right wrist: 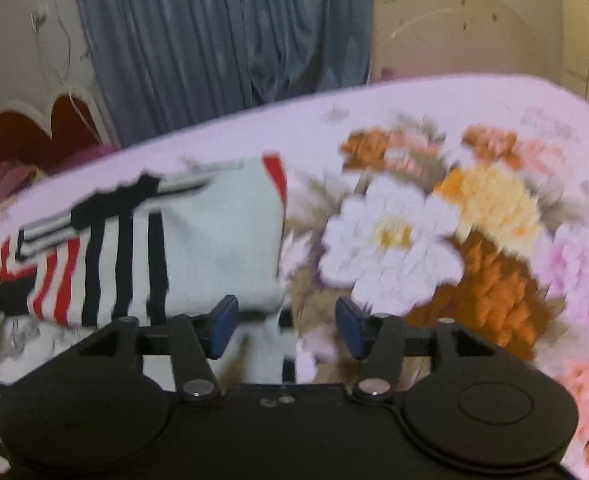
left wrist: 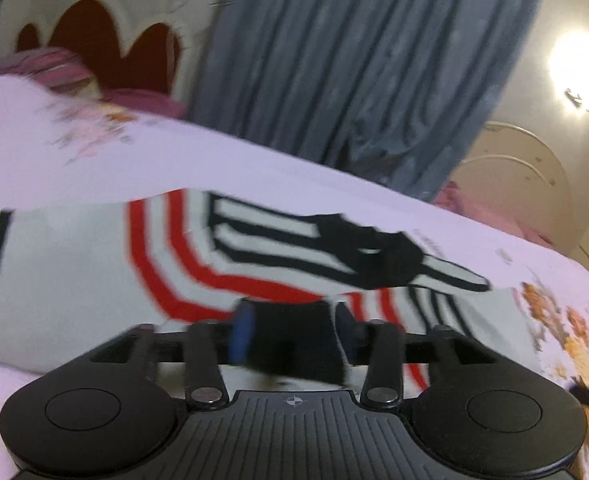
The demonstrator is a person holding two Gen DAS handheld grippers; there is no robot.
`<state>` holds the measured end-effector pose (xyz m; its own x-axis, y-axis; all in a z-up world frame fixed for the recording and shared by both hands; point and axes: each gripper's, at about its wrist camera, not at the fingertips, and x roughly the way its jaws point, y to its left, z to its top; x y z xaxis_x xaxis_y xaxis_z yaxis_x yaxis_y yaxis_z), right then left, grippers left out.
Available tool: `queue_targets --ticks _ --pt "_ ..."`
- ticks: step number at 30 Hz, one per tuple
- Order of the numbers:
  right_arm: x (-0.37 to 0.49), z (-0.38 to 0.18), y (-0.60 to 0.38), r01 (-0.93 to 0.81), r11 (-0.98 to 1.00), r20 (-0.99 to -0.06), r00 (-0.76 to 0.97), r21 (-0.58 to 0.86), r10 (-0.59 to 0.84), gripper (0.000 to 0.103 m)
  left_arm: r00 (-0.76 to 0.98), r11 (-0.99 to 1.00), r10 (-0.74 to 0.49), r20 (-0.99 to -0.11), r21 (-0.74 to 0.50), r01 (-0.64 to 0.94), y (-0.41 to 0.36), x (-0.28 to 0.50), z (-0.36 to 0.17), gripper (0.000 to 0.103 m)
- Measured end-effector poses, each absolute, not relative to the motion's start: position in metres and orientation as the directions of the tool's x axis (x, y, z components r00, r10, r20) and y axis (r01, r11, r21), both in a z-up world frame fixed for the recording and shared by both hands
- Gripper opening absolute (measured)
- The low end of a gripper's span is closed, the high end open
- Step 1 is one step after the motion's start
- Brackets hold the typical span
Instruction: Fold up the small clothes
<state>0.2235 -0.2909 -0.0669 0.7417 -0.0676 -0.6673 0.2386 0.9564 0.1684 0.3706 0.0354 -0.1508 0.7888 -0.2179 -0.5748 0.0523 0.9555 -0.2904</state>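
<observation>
A small white garment (left wrist: 74, 264) with red and black stripes lies on the flowered bedspread (left wrist: 278, 168). In the left wrist view my left gripper (left wrist: 292, 334) has its blue pads (left wrist: 241, 334) around a dark fold of the garment's edge (left wrist: 294, 340). The frame is blurred. In the right wrist view the same garment (right wrist: 218, 232) lies left of centre, partly folded. My right gripper (right wrist: 286, 326) is open, its pads (right wrist: 223, 322) wide apart just above the garment's near right corner, holding nothing.
The bedspread has a large flower print (right wrist: 434, 240) to the right of the garment. A grey-blue curtain (left wrist: 354, 64) hangs behind the bed. A white headboard with red cut-outs (left wrist: 94, 36) and pink pillows (left wrist: 54, 68) stand at the far left.
</observation>
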Motion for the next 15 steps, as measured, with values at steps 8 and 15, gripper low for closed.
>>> queue_targets --ticks 8,15 --pt "0.31 -0.084 -0.315 0.236 0.922 -0.695 0.717 0.306 0.047 0.053 0.745 0.952 -0.229 -0.627 -0.305 0.036 0.007 0.4 -0.179 0.05" --pt "0.369 -0.102 -0.312 0.236 0.939 -0.729 0.684 0.249 0.021 0.035 0.736 0.969 -0.206 -0.645 -0.238 0.062 0.008 0.403 -0.197 0.05"
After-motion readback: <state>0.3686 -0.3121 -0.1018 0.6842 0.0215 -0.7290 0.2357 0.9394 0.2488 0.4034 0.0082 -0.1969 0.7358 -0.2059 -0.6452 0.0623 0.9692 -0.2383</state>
